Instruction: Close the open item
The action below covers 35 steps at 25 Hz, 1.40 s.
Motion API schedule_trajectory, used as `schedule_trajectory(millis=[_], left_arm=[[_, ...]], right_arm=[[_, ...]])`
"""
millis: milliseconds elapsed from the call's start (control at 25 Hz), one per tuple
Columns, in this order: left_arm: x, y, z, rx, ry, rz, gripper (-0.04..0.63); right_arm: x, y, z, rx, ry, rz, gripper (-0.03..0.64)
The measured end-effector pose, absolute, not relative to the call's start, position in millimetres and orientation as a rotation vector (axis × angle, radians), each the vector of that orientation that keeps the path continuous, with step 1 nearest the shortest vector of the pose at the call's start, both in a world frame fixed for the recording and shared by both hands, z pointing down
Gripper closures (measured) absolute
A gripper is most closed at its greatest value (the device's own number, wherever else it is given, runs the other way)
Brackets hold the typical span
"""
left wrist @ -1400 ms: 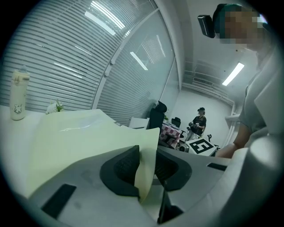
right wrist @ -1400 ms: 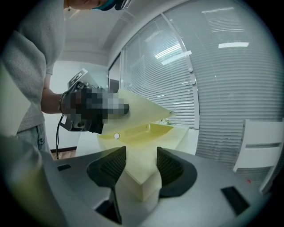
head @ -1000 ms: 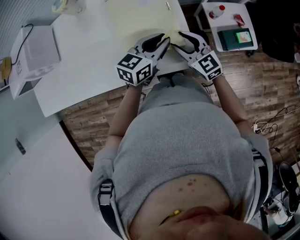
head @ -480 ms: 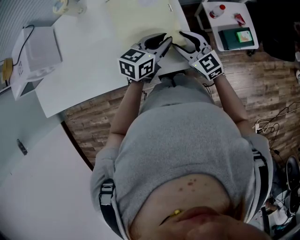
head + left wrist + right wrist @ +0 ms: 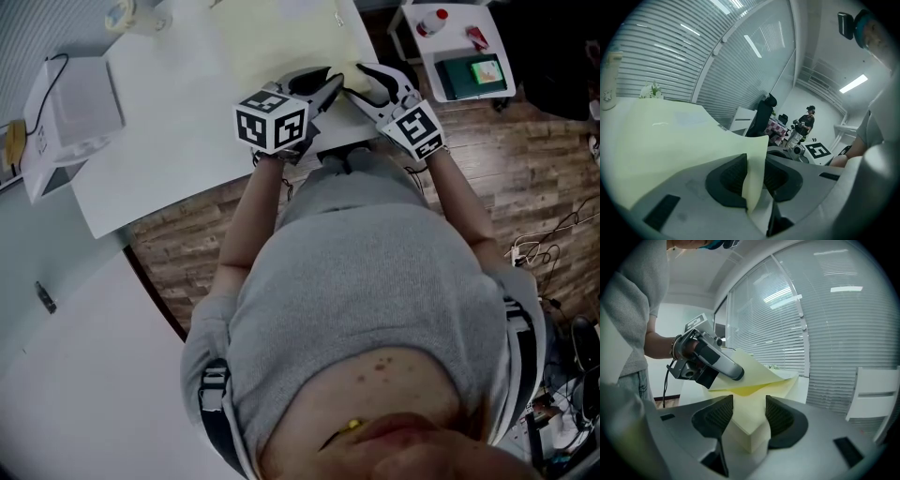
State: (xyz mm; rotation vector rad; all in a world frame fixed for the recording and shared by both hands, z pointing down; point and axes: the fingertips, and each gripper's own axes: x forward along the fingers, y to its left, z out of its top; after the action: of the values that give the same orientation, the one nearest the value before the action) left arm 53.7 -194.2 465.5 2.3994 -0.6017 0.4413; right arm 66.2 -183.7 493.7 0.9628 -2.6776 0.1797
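Note:
A pale yellow book (image 5: 281, 37) lies open on the white table (image 5: 169, 141). In the left gripper view my left gripper (image 5: 754, 176) is shut on the edge of its thin cover (image 5: 684, 136), which is lifted off the pages. My right gripper (image 5: 749, 416) has its jaws on either side of the near corner of the thick page block (image 5: 750, 437), which fills the gap between the pads. The left gripper (image 5: 712, 359) shows there, holding the raised cover (image 5: 754, 371). In the head view both grippers, left (image 5: 333, 86) and right (image 5: 361, 70), meet at the book's near corner.
A white box (image 5: 70, 103) with a cable sits on the table's left. A small side table (image 5: 464, 56) with a red-capped bottle and a screen stands at the right. The table's near edge (image 5: 187, 202) borders wooden floor. A person (image 5: 806, 124) stands far off.
The left gripper has rolled a little and shifted slightly with the cover still between its jaws. The right gripper has stayed where it was.

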Motion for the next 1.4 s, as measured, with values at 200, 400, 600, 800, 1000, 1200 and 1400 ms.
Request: schedule_trajectory(millis=[200,400,600,800,1000,1200,1400], left_arm=[[55.6,-195.4,468.8,2.371,-0.570,0.474,0.523],[54.9,-195.4,469.7,2.348,-0.544,0.484,0.523],[55.5,-195.3,472.3,2.321,-0.513,0.507,0.523],[59.5,-195.4,478.7,2.278,-0.461,0.574,0.522],[60.1,-195.0,479.8,2.261,-0.433,0.585,0.522],[60.7,-195.7,483.8,2.246,-0.422,0.630,0.520],[62.4,-195.0,486.8,2.219,-0.383,0.664,0.520]], right_arm=[[66.5,-184.2,493.6,0.966,-2.677,0.176,0.350],[65.4,-184.3,493.2,0.969,-2.677,0.177,0.350],[65.3,-184.4,492.9,0.975,-2.675,0.179,0.350],[65.5,-184.2,493.0,0.976,-2.675,0.180,0.350],[65.2,-183.6,493.4,0.972,-2.671,0.179,0.350],[63.5,-185.0,493.0,0.973,-2.669,0.182,0.350],[63.4,-184.4,493.1,0.970,-2.665,0.183,0.350]])
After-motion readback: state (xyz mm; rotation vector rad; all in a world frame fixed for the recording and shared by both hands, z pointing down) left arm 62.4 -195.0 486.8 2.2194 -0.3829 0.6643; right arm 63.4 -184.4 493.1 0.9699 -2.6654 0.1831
